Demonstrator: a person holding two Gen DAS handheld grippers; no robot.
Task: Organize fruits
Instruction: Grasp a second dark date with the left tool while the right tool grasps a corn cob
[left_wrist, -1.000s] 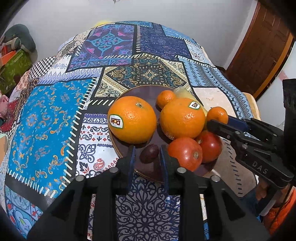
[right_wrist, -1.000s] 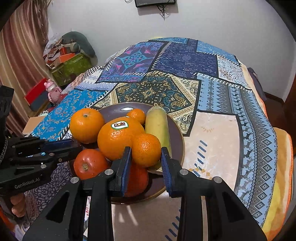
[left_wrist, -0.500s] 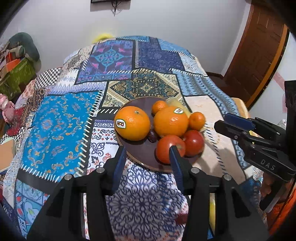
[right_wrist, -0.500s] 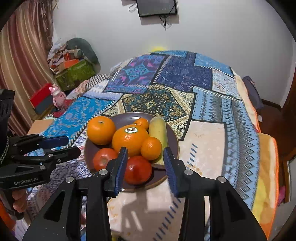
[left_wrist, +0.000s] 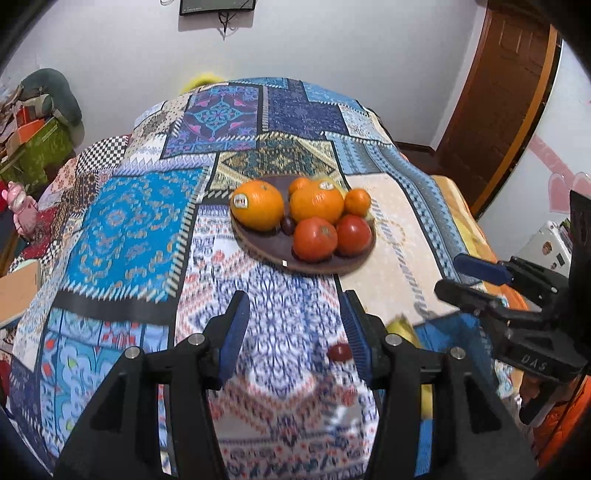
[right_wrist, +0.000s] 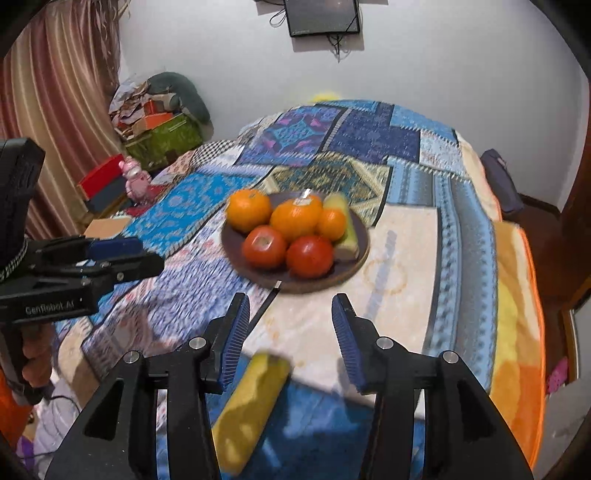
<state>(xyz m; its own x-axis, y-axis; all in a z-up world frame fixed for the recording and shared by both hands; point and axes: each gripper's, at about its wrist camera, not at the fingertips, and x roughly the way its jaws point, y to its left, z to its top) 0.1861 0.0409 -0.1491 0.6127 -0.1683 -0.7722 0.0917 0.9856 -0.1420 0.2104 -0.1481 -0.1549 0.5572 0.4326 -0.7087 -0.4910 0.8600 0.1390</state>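
plate: the brown plate (right_wrist: 352, 258) is the landmark, piled with oranges and tomatoes.
yellow fruit: the long yellow fruit (right_wrist: 251, 402) lies on the cloth on the near side of the plate, its long way pointing up toward the plate.
nearer tool: right gripper (right_wrist: 290, 341), just above it.
small red fruit: (left_wrist: 340, 352) near the left gripper (left_wrist: 295, 339).
tools: both spread wide, holding nothing.
writing: "das", "genrobot.ai"; the orange stickers are too blurry to read.

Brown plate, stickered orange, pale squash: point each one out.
brown plate (left_wrist: 258, 245), left wrist view, bare front rim.
stickered orange (left_wrist: 258, 205), left wrist view, peel centre.
pale squash (right_wrist: 349, 236), right wrist view, mid body.
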